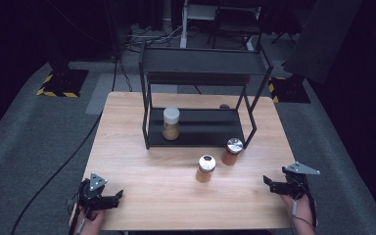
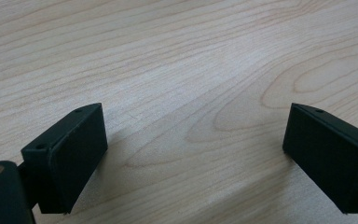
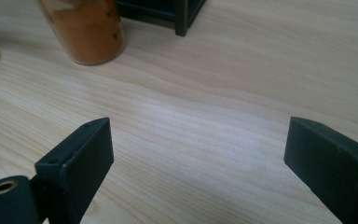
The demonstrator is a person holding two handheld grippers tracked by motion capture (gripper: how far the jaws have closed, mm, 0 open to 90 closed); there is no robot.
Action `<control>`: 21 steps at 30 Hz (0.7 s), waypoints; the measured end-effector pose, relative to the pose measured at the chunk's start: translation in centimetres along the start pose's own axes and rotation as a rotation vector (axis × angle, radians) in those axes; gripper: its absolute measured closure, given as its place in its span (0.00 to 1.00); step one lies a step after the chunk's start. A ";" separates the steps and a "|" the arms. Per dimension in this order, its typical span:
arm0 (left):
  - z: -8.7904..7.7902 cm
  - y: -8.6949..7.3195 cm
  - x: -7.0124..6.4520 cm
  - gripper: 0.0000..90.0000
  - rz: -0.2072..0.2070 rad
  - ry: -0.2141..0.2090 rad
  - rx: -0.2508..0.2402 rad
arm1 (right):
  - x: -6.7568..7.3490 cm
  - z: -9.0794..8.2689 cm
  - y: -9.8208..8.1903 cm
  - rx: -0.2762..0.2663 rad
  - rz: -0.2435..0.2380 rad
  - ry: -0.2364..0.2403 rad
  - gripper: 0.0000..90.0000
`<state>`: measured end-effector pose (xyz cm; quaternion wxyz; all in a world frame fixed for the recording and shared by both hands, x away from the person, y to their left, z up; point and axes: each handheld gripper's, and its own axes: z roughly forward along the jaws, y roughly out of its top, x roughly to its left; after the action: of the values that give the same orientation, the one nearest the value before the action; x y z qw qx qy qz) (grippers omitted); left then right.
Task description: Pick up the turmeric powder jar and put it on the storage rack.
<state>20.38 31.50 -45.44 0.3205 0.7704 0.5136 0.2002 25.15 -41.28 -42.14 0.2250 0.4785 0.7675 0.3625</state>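
Two spice jars with silver lids stand on the wooden table (image 1: pixel 127 127) in front of a black two-tier rack (image 1: pixel 198 73): a yellow-orange one (image 1: pixel 205 168) and a red-orange one (image 1: pixel 232 151). The red-orange jar (image 3: pixel 88 30) also appears at the top left of the right gripper view. A white-lidded jar (image 1: pixel 171 123) stands on the rack's lower shelf. My left gripper (image 1: pixel 118 196) rests at the near left corner, open, over bare wood (image 2: pixel 191 93). My right gripper (image 1: pixel 268 183) is at the near right edge, open, with nothing between its jaws.
The rack's front right leg (image 3: pixel 182 18) stands just behind the red-orange jar. Grey carpet surrounds the table, with a cable (image 1: pixel 54 171) trailing off to the left. Bare wood lies between the two grippers.
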 end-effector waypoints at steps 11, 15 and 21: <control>0.0 0.0 0.0 0.07 0.000 0.000 -0.001 | 0.4 -2.5 2.1 -0.056 -0.008 0.028 0.09; 0.0 -0.1 0.0 0.07 0.000 0.000 -0.002 | 0.6 -3.4 2.8 -0.077 -0.016 0.032 0.09; 0.0 -0.1 0.0 0.07 -0.002 0.001 -0.002 | 0.8 -4.1 3.6 -0.093 -0.016 0.039 0.09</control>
<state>20.34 31.52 -45.47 0.3212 0.7695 0.5141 0.2009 24.01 -41.00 -36.77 0.2350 0.4541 0.7579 0.4051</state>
